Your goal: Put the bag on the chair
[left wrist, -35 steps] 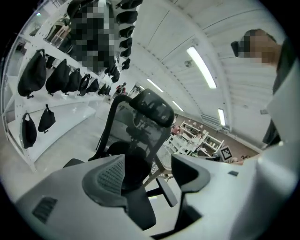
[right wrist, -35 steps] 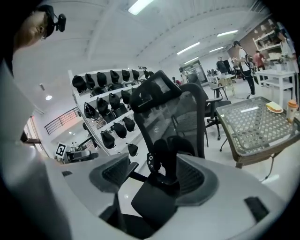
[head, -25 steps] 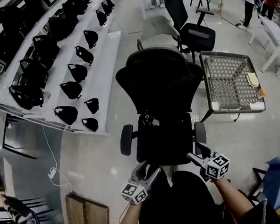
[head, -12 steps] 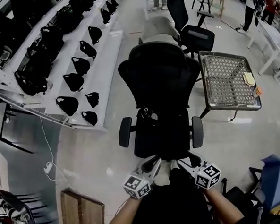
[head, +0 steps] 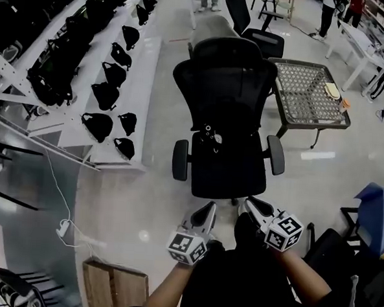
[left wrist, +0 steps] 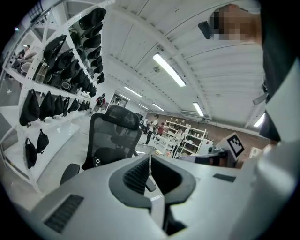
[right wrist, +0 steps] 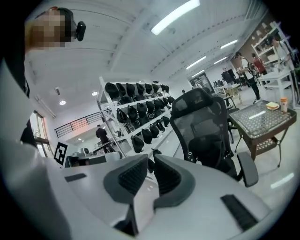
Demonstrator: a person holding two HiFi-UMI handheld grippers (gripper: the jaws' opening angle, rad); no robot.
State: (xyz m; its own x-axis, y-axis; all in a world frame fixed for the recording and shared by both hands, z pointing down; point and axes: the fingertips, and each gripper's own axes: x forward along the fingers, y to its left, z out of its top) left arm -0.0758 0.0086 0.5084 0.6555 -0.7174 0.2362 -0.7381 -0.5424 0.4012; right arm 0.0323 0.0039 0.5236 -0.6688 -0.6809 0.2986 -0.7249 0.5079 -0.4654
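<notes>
A black office chair [head: 225, 119] stands on the pale floor ahead of me. On its seat, against the backrest, lies a black bag [head: 212, 142] with small metal rings; it also shows in the left gripper view [left wrist: 99, 158] and the right gripper view [right wrist: 209, 151]. Both grippers hover short of the seat's front edge, apart from the chair. My left gripper [head: 211, 206] [left wrist: 150, 162] is shut with nothing in it. The jaws of my right gripper [head: 246, 201] [right wrist: 151, 162] are closing, a narrow gap left and nothing between them.
White shelves [head: 142, 69] with several black bags run along the left. A mesh-top table [head: 309, 92] stands right of the chair, a second chair [head: 254, 31] behind it. A wooden board [head: 116, 286] and a cable [head: 61, 226] lie lower left; a blue object [head: 378, 213] is at right.
Both grippers have drawn back from the chair's seat toward the person, and their jaws have come together from wide open. The bag stays on the seat.
</notes>
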